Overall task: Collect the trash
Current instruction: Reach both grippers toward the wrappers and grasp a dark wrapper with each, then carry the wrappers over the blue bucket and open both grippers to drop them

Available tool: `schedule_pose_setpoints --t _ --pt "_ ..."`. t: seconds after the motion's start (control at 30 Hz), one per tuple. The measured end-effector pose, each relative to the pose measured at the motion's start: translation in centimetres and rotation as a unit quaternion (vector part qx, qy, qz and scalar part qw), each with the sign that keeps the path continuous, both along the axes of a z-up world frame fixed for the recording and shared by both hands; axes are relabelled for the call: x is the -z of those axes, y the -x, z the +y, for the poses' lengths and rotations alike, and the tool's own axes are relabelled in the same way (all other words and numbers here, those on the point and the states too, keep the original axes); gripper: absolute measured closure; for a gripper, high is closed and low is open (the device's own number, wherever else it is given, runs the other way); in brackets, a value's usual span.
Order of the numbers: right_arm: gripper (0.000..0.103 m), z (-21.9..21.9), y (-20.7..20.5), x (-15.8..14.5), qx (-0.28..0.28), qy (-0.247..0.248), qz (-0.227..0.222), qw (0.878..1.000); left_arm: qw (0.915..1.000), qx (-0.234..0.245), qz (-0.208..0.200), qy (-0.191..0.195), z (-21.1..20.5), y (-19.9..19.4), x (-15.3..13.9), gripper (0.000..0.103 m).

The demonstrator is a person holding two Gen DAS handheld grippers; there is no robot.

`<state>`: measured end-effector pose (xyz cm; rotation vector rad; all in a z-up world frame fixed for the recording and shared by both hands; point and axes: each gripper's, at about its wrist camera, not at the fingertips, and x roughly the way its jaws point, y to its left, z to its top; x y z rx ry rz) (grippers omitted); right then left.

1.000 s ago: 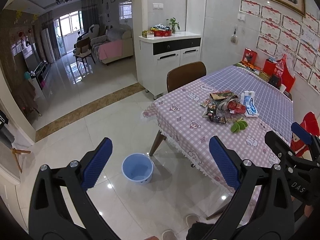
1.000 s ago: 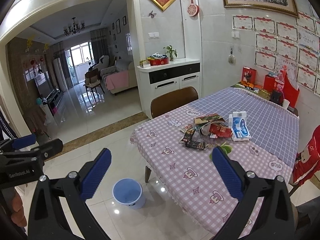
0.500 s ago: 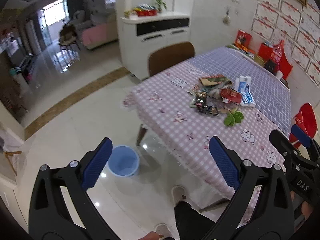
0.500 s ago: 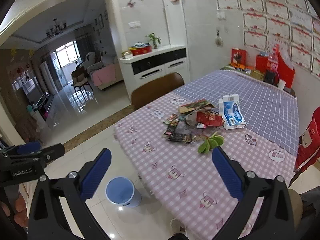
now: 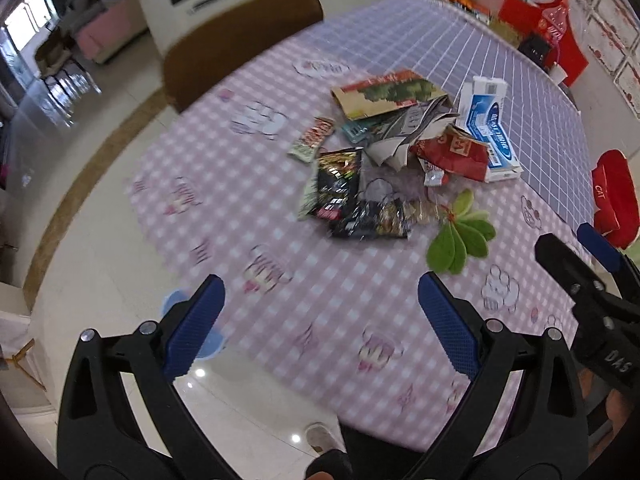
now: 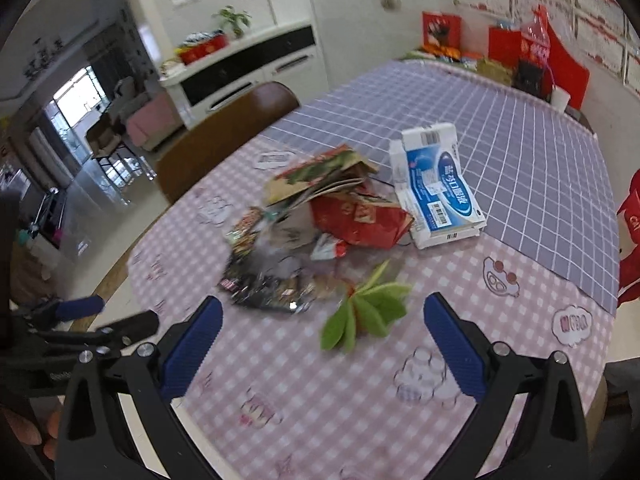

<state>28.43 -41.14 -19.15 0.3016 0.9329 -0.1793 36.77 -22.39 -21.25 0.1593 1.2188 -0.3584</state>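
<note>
A heap of trash lies mid-table on the pink checked cloth point(image 5: 320, 280): dark snack wrappers point(image 5: 340, 188), a red packet point(image 5: 456, 154), a brown paper bag point(image 5: 384, 94), crumpled paper point(image 5: 404, 136), a blue-white box point(image 5: 488, 132) and green leaves point(image 5: 460, 240). In the right wrist view the heap shows with the red packet point(image 6: 360, 216), box point(image 6: 436, 188) and leaves point(image 6: 368, 312). My left gripper point(image 5: 320, 328) is open and empty over the table's near edge. My right gripper point(image 6: 324, 344) is open and empty, just short of the leaves.
A blue bucket point(image 5: 180, 304) stands on the tiled floor left of the table, mostly hidden behind my left finger. A brown chair point(image 5: 240, 40) is pushed in at the far side. Red bags and boxes point(image 6: 540, 52) line the table's far end by the wall.
Both grippers have moved forward and down toward the table; the trash heap is much closer and larger. Both stay open.
</note>
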Motion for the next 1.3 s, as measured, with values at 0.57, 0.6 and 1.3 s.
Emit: schedule_pose_setpoints --t 0.57,0.6,1.3 --pt "0.005 -3.4 -11.1 5.6 0.019 -0.068 0.032 0.997 0.9947 0.021 0.096 -0.031 -5.1 -11.3 10.9 0.040" --pt "0.005 -3.4 -11.5 5.8 0.021 -0.075 0.033 0.996 0.9939 0.023 0.104 -0.026 -5.3 -11.4 11.3 0.046" --pt "0.094 -3.6 -15.4 8.9 0.028 -0.206 0.069 0.976 0.9924 -0.059 0.068 0.083 1.7 -10.6 5.1 0.081"
